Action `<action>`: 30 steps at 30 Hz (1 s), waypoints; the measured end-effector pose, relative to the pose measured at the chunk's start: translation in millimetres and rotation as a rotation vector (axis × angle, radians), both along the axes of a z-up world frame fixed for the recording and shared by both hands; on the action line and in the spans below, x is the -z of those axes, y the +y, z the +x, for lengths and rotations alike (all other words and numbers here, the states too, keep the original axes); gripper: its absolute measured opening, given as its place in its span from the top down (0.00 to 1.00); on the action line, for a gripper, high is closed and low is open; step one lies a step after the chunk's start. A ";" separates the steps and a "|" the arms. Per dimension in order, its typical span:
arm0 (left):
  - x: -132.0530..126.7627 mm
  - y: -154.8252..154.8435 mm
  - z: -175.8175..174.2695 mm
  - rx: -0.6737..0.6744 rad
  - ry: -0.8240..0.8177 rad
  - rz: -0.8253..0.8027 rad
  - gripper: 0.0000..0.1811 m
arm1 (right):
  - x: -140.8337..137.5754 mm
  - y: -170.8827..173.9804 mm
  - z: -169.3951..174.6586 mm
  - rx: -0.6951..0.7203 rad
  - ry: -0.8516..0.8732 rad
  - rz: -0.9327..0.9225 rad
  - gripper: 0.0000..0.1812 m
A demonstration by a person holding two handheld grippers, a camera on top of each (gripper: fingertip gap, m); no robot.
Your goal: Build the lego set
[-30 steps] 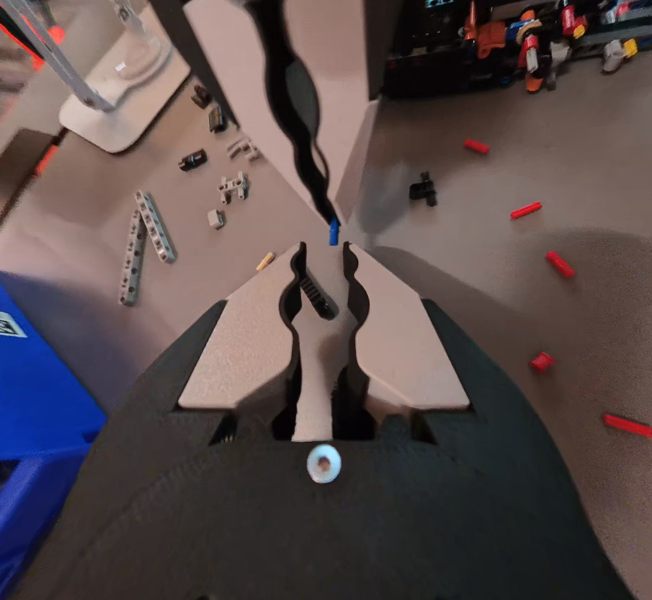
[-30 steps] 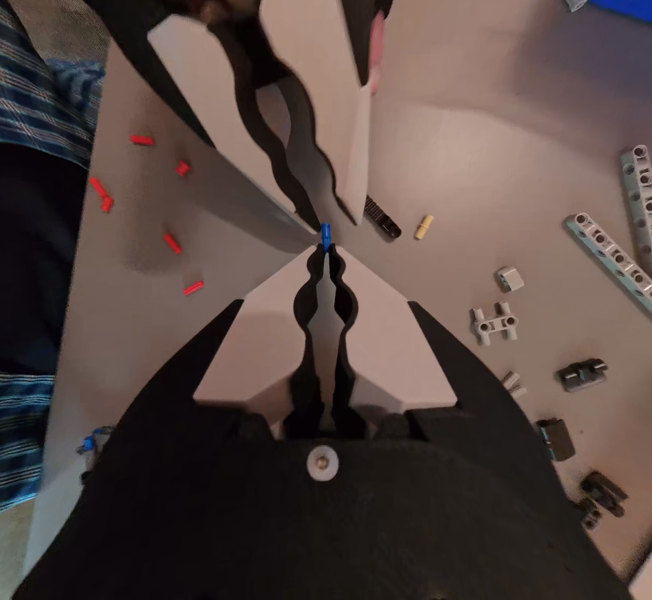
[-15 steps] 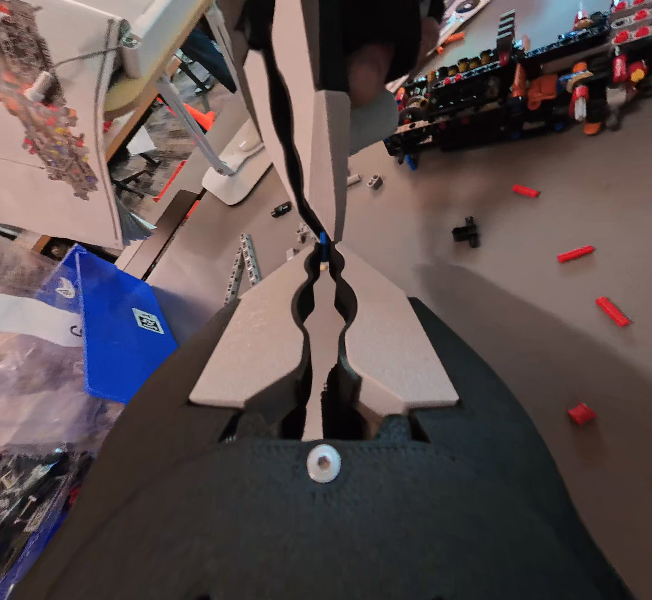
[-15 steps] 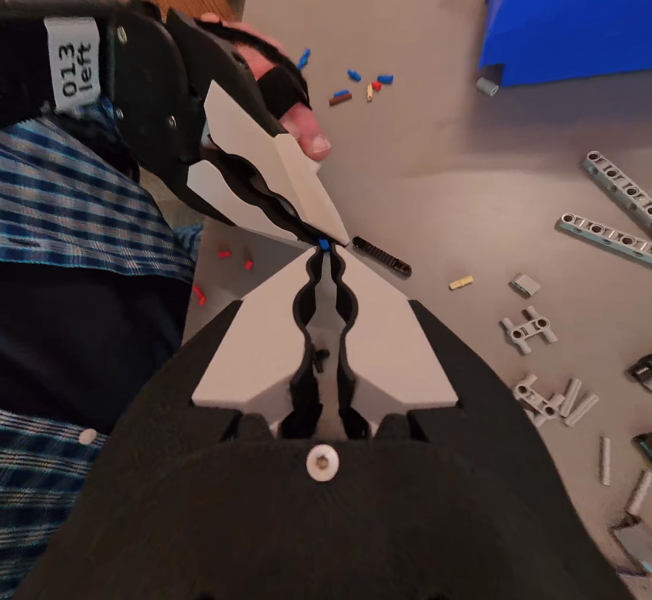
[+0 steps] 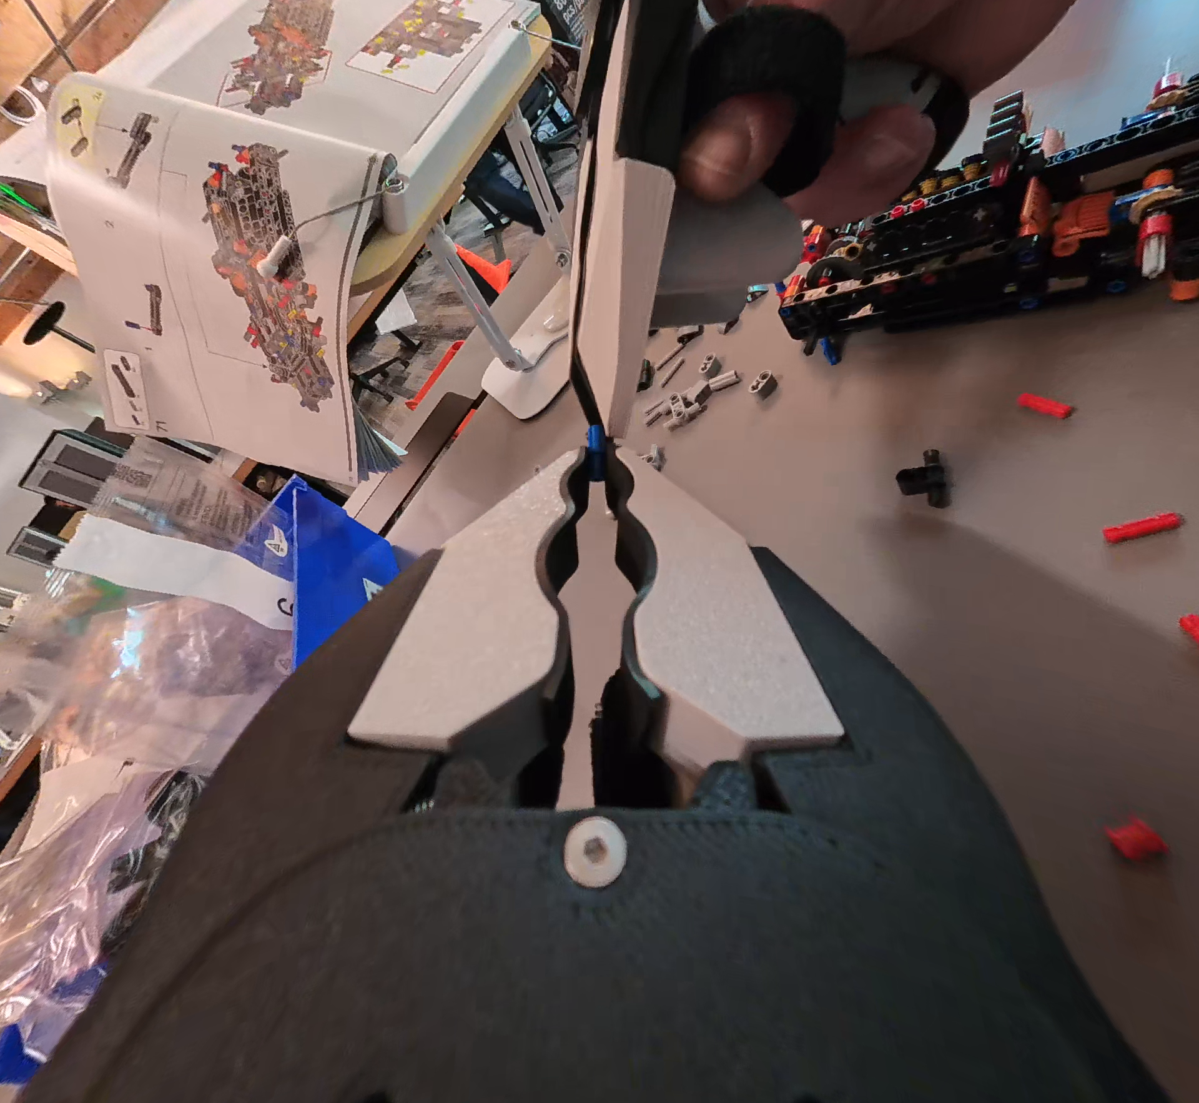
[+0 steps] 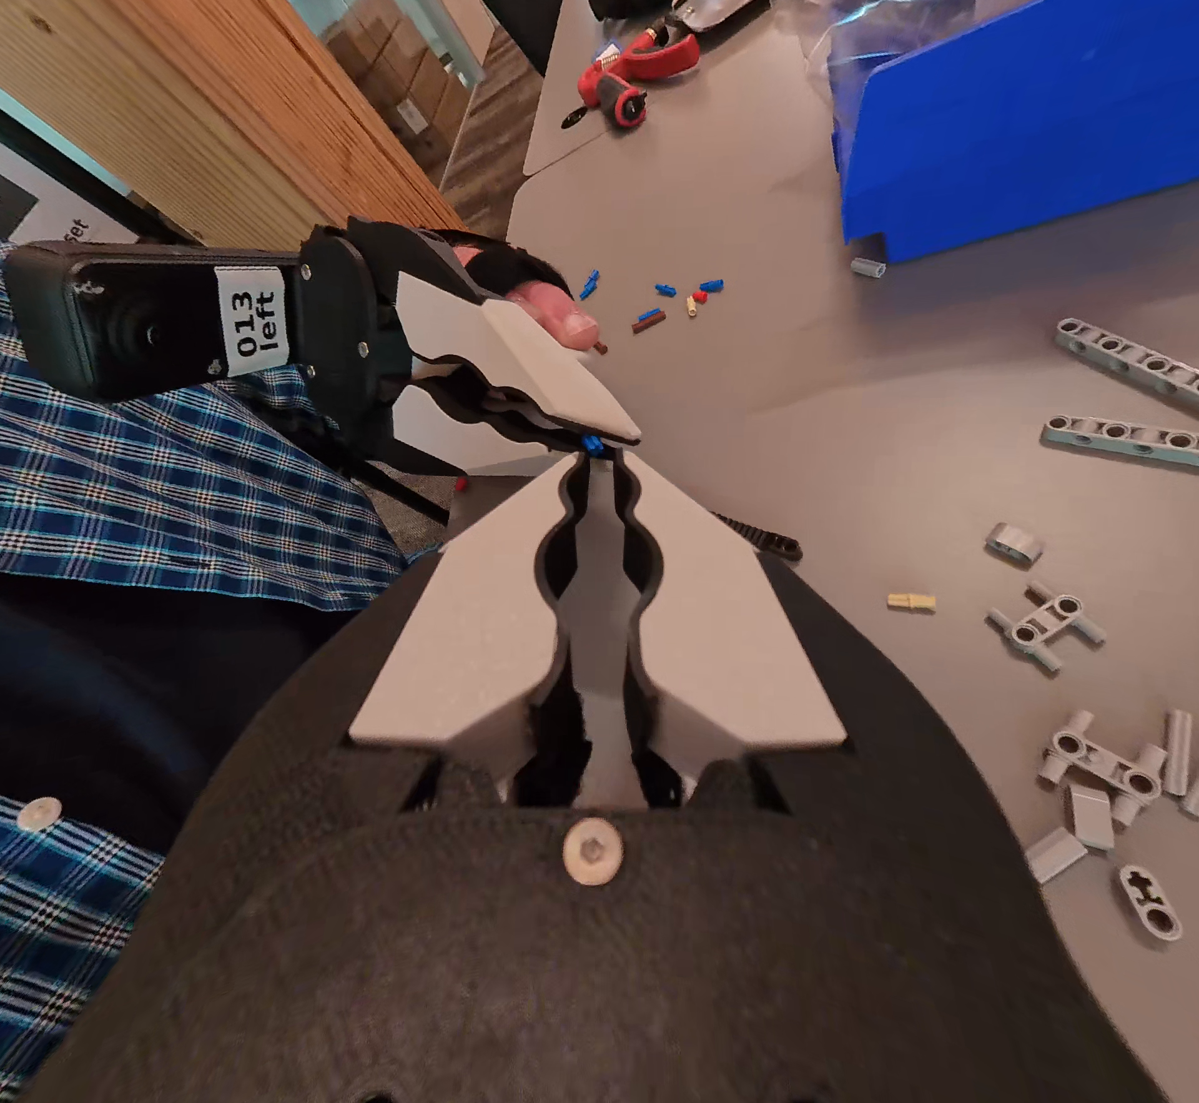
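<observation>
A small blue pin (image 5: 593, 457) is pinched between the tips of both grippers, above the grey table (image 5: 908, 617). My left gripper (image 5: 595, 467) is shut on the pin's near end. My right gripper (image 5: 600, 423) comes down from above, edge-on, and meets it tip to tip. In the right wrist view the blue pin (image 6: 590, 444) sits at the tips of my right gripper (image 6: 595, 457), which is shut on it. There my left gripper (image 6: 616, 437) reaches in from the left and clamps the pin's other end.
An open instruction booklet (image 5: 259, 196) stands at the left and a part-built black model (image 5: 1005, 254) at the back right. Red pins (image 5: 1140, 528), a black connector (image 5: 924, 478), grey beams (image 6: 1122, 439), grey connectors (image 6: 1044, 624) and a blue bin (image 6: 1038, 98) lie around. My two grippers' fingertips are within a few centimetres of each other. From either gripper's tips it is about 12 centimetres to the black connector (image 5: 924, 478).
My left gripper has closed on the blue pin that my right gripper held. Both grippers have risen from the table and tilted up together.
</observation>
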State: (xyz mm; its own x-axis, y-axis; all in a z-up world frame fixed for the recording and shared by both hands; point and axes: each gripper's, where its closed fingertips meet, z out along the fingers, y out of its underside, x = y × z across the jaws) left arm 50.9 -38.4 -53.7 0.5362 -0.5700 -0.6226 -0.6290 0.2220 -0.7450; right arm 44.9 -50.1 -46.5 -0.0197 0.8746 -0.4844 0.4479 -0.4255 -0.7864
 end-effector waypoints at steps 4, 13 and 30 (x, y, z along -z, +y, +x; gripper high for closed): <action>1.5 0.9 -0.1 -0.009 0.019 0.012 0.98 | -2.0 -0.8 -1.5 0.003 0.019 -0.014 0.97; 5.6 0.7 2.7 -0.014 0.037 0.015 0.98 | 1.9 -0.1 -0.8 0.000 0.005 0.003 0.99; 95.6 -1.7 -13.3 0.037 0.264 -0.397 0.95 | 91.1 39.3 -0.6 -0.381 -0.587 0.787 1.00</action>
